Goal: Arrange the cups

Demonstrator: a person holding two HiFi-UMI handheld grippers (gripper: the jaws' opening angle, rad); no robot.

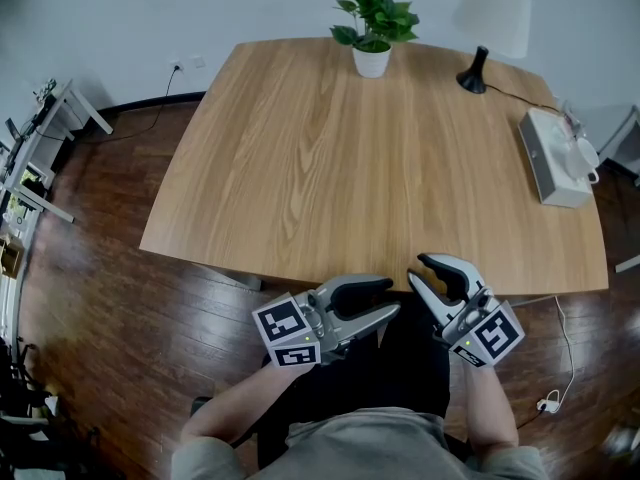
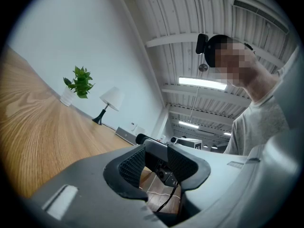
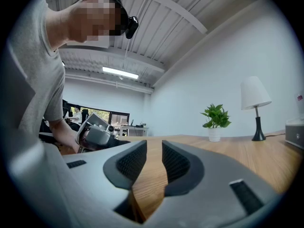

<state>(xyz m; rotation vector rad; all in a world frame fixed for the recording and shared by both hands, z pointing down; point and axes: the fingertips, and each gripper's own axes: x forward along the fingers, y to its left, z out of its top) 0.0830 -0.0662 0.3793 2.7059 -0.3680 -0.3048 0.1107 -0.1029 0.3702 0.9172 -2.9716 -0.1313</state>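
No cup shows in any view. Both grippers hover side by side at the near edge of the wooden table (image 1: 380, 168), in front of the person's body, tips turned toward each other. My left gripper (image 1: 392, 300) is open with nothing between its pads (image 2: 133, 167); through its gap I see the right gripper's body (image 2: 159, 151). My right gripper (image 1: 417, 271) holds its jaws a narrow gap apart, empty, with only the tabletop showing between its pads (image 3: 135, 163). The left gripper (image 3: 97, 134) appears at the left of the right gripper view.
At the table's far edge stand a potted plant (image 1: 373, 28) and a black-based lamp with a white shade (image 1: 490, 28). A white box (image 1: 553, 158) lies at the right edge. Dark wooden floor surrounds the table; cables trail on it at the right.
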